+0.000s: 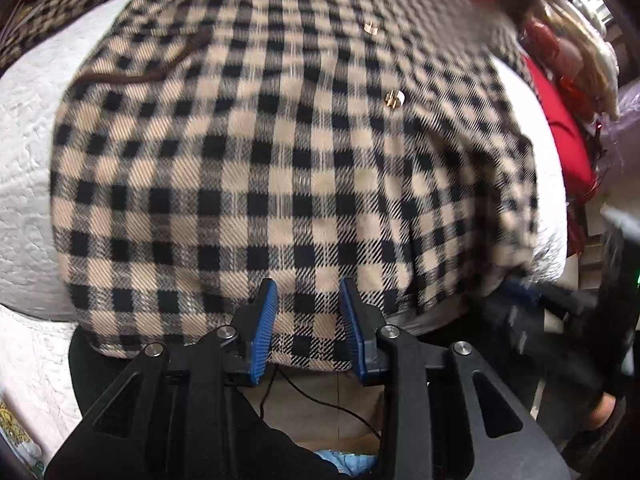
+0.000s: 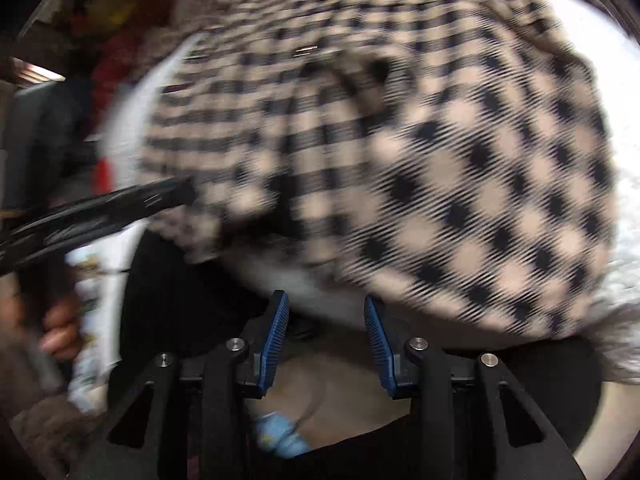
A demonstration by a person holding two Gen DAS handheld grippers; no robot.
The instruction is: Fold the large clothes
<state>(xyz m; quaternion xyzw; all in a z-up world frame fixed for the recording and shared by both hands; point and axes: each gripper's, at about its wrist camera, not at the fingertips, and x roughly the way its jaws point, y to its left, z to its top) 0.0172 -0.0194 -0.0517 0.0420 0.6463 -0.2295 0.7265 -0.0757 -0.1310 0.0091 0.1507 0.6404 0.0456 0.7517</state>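
A large beige-and-black checked garment [image 1: 288, 168] with gold buttons [image 1: 394, 99] lies spread over a white quilted surface [image 1: 28, 184]. My left gripper [image 1: 309, 288] hangs over the garment's near hem. Its blue pads [image 1: 266, 320] stand apart, with cloth beneath them but nothing pinched. The right wrist view is blurred. It shows the same garment [image 2: 420, 152] with a rumpled fold at its near left edge. My right gripper [image 2: 326, 300] is open just off that near edge, with nothing between its blue pads [image 2: 276, 336]. The other gripper [image 2: 104, 204] shows as a black streak at the left.
Red cloth [image 1: 568, 136] and a heap of other clothes [image 1: 576, 56] lie past the garment's right side. Below the surface's near edge are a tan floor with a thin black cable [image 1: 320, 400], the person's dark clothing [image 1: 256, 448] and a hand [image 2: 60, 332].
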